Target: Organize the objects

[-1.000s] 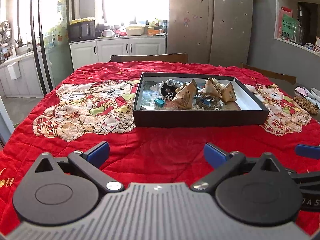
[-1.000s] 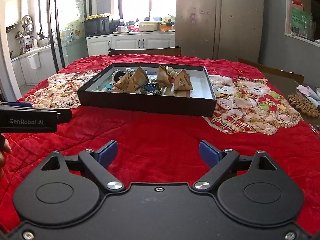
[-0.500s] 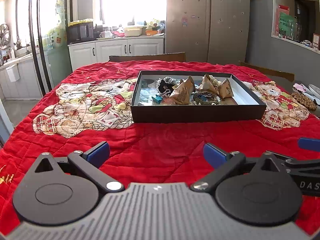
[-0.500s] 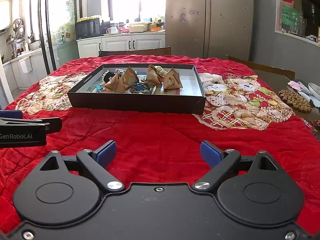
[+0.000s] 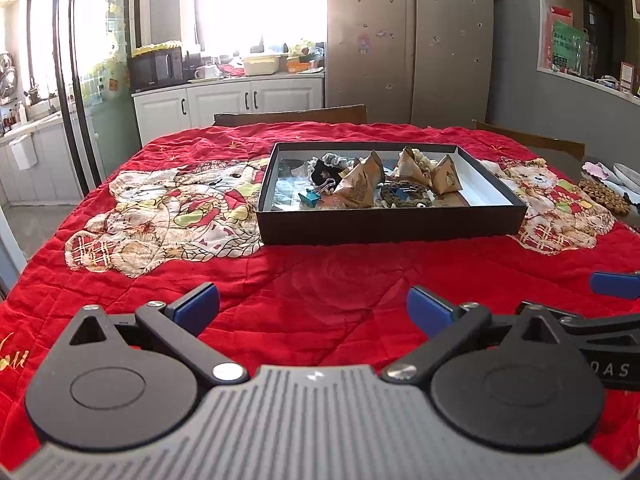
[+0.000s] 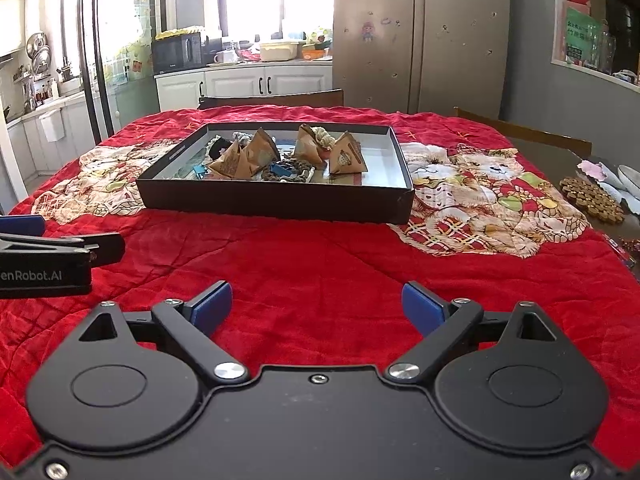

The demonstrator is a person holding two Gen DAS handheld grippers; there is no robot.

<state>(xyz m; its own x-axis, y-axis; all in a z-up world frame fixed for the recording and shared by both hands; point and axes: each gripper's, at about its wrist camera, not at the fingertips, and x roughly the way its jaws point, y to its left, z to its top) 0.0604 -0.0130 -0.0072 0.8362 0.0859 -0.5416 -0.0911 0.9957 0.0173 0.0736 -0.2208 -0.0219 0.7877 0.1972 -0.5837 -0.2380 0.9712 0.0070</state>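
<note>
A shallow black box (image 5: 384,228) stands on the red quilted table cover, also in the right wrist view (image 6: 276,202). It holds brown paper pyramid packets (image 5: 360,184) (image 6: 348,156), a teal binder clip (image 5: 310,199), a blue clip (image 6: 282,169), a braided cord and dark scrunchies. My left gripper (image 5: 313,306) is open and empty, low over the cloth in front of the box. My right gripper (image 6: 317,306) is open and empty, beside it to the right. Each gripper shows at the edge of the other's view.
A round wooden trivet (image 6: 592,200) and pale dishes (image 6: 628,178) lie on bare table at the right edge. Chair backs (image 5: 290,114) stand behind the table. Kitchen cabinets and a fridge are farther back.
Both grippers have drawn back a little from the box and tilted up slightly; the box looks smaller and farther. Both stay open and empty.
</note>
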